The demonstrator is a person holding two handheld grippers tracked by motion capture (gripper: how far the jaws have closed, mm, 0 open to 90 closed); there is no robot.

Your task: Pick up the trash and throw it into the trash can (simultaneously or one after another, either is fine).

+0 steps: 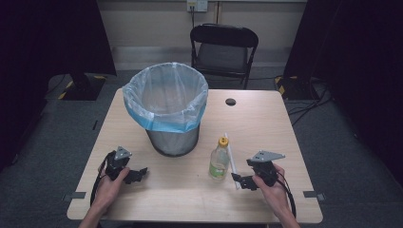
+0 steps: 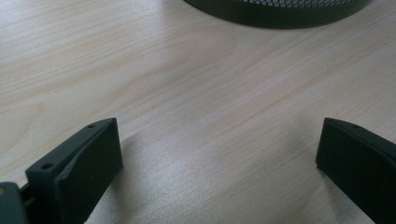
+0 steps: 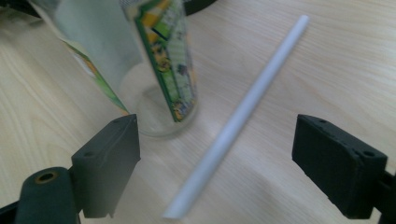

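Straw (image 3: 238,116): flat on table (image 1: 266,123), between right gripper's (image 3: 217,154) spread jaws, untouched.
Bottle (image 3: 163,60): upright beside straw.
Left gripper (image 2: 219,154): jaws spread, nothing between.

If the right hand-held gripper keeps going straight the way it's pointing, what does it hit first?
Probably the white straw, which lies flat on the table between the open jaws of the right hand-held gripper. The bottle stands just beyond, toward the left jaw; depth is hard to judge, so it could be next.
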